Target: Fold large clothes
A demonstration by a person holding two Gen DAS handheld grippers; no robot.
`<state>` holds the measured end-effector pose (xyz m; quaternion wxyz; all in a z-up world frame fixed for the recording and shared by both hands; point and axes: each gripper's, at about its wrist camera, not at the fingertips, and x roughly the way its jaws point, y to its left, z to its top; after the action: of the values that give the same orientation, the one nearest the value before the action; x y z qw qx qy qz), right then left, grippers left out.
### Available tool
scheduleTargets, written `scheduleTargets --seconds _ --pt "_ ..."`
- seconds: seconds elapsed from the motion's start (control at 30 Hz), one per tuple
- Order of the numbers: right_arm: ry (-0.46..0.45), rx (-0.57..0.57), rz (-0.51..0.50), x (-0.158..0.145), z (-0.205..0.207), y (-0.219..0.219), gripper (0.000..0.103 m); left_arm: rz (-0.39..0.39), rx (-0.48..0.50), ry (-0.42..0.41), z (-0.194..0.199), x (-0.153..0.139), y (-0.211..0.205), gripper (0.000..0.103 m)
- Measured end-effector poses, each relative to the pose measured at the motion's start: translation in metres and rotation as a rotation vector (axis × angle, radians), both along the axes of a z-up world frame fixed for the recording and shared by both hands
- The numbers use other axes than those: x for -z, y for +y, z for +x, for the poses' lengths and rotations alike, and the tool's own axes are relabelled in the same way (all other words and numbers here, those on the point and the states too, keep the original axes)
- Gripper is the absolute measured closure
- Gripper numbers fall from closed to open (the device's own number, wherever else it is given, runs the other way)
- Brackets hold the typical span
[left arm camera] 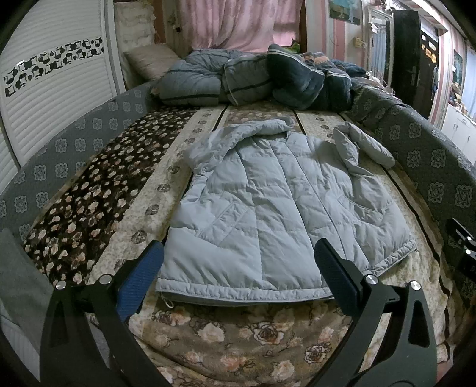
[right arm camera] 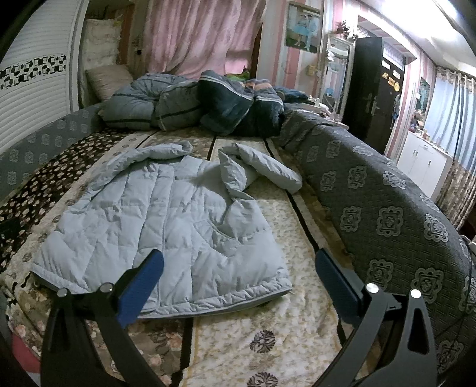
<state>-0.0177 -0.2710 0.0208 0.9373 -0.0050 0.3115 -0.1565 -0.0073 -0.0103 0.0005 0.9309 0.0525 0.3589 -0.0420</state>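
Plush floral blankets (left arm camera: 244,336) cover the bed beneath us, where our left gripper (left arm camera: 238,262) and right gripper (right arm camera: 239,268) both hover spread wide and empty. Just beyond lies the quilted pale-blue puffer jacket (left arm camera: 267,202), flat, one sleeve (right arm camera: 267,169) bent; farther back, bunched striped duvets (left arm camera: 253,77) and pink curtains (left arm camera: 232,23).

floral bedspread (left arm camera: 238,336), heaped quilts (left arm camera: 255,80), pink curtain (right arm camera: 196,32), white wardrobe (left arm camera: 53,77)
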Motion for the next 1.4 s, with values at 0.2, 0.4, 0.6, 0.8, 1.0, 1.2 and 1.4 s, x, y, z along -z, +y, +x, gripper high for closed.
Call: scheduleTargets --seconds 0.2,0.4,0.6,0.8,1.0,1.2,1.4 --pt "-0.004 0.0 -0.001 0.0 -0.003 0.0 0.002 0.001 0.0 0.0 0.0 0.0 0.0 0.003" --pt "-0.002 0.0 0.0 0.001 -0.003 0.001 0.002 0.0 -0.001 0.003 0.0 0.001 0.001 0.003" --pt "-0.003 -0.002 -0.001 0.001 -0.003 0.001 0.002 -0.001 0.001 0.004 0.001 0.001 0.002 0.003" --pt "-0.011 -0.013 0.009 0.002 -0.002 0.002 0.002 -0.001 0.003 -0.01 0.0 0.0 0.004 0.003" --pt "-0.038 -0.032 0.023 0.004 0.003 0.005 0.002 -0.028 0.008 0.009 0.013 0.005 0.012 0.003" --pt "-0.032 -0.062 -0.026 0.012 0.013 0.008 0.002 -0.037 -0.011 0.037 0.034 0.017 0.028 0.003" --pt "0.002 -0.098 -0.055 0.029 0.035 -0.003 0.002 0.036 -0.063 0.05 0.065 0.034 0.041 0.003"
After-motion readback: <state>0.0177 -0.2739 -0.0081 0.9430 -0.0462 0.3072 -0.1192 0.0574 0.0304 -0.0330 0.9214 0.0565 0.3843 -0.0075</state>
